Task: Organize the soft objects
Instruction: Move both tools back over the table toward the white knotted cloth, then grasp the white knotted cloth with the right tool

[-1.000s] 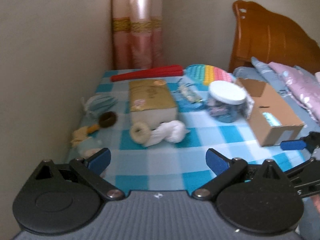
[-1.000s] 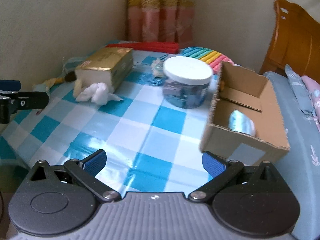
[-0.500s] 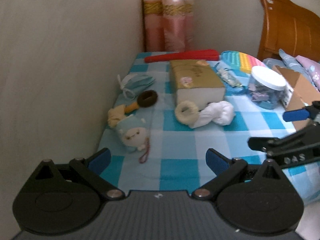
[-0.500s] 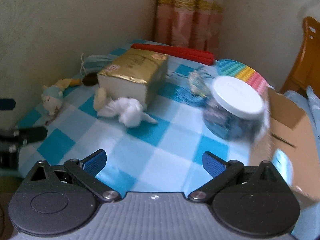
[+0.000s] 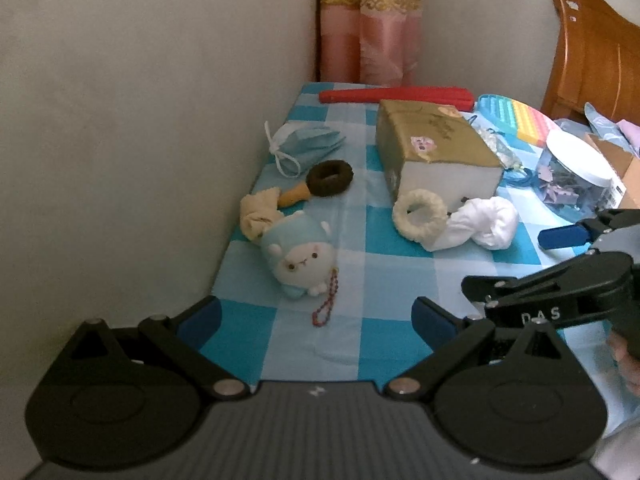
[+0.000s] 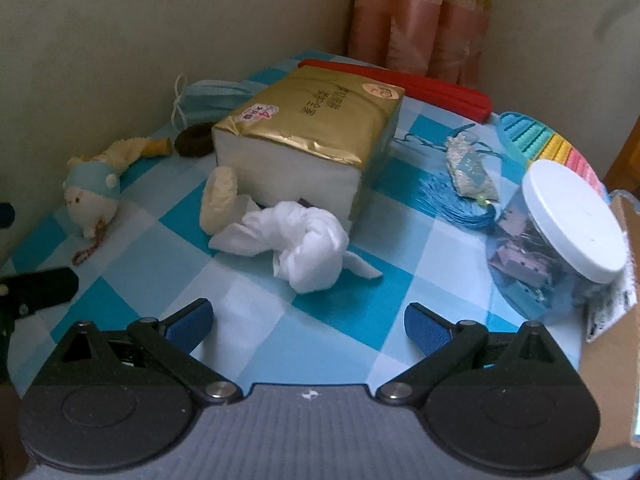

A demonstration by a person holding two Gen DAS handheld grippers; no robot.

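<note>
Table [image 5: 360,340]: covered in blue-and-white check cloth, set into the corner of a plain wall.
Tissue pack [image 6: 316,136]: gold-wrapped, lying flat mid-table, white end facing the grippers.
Jar [image 6: 560,240]: clear with white lid, right of the tissue pack, just beside a cardboard box [image 5: 628,172].
White cloth [image 6: 304,240]: crumpled, in front of the tissue pack, touching the cream ring [image 5: 419,214].
Plush toy [image 5: 300,258]: blue-hooded, lying near the wall side, bead chain trailing toward the table edge.
Face mask [image 5: 304,146]: blue, folded, by the wall.
Brown ring [image 5: 330,178]: between face mask and plush toy.
Left gripper [image 5: 316,316]: fingers spread wide, nothing between them, pointed at the plush toy.
Right gripper [image 6: 306,318]: fingers spread wide, nothing held, pointed at the white cloth.
</note>
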